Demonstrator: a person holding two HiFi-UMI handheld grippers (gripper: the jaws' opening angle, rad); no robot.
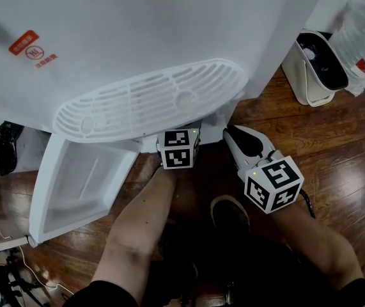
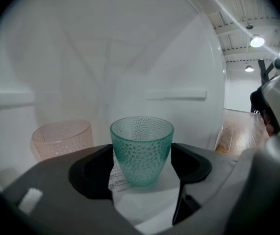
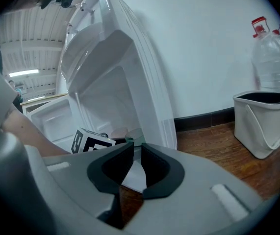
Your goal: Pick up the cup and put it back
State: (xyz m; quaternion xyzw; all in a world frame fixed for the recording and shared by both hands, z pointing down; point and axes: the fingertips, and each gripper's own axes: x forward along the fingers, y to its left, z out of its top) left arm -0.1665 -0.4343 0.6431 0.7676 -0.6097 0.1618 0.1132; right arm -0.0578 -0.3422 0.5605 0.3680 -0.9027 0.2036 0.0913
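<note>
left gripper: jaws wide, green dimpled cup upright between them on white shelf | right gripper: jaws nearly together, empty

white bin beside clear water bottle on wooden floor.

The left gripper and right gripper are grey with black pads and white cubes with black squares; the shoe is dark.
</note>
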